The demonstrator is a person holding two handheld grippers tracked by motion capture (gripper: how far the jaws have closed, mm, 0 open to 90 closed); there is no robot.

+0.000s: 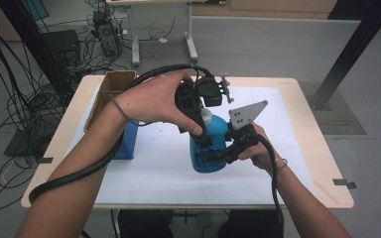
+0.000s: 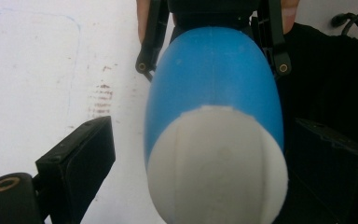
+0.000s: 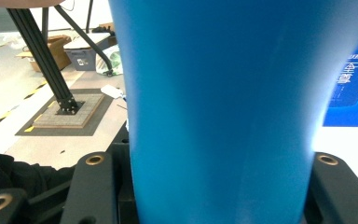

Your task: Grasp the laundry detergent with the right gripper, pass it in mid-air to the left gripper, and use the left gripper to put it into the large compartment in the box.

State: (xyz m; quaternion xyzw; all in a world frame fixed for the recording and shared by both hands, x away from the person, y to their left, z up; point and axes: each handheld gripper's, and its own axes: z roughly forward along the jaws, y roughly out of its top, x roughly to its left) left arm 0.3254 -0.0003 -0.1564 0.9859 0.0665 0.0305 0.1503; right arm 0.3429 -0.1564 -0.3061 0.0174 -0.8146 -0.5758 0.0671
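Gripping blue bottle (image 1: 213, 144) body: right tongs (image 1: 217, 154); left tongs (image 1: 198, 126) wide, straddling white cap (image 2: 216, 163).

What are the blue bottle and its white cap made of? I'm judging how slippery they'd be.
The tall blue bottle looks like smooth plastic with a soft sheen. Its rounded white cap looks like matte plastic with faint moulded seams. Neither is certain from looks alone.
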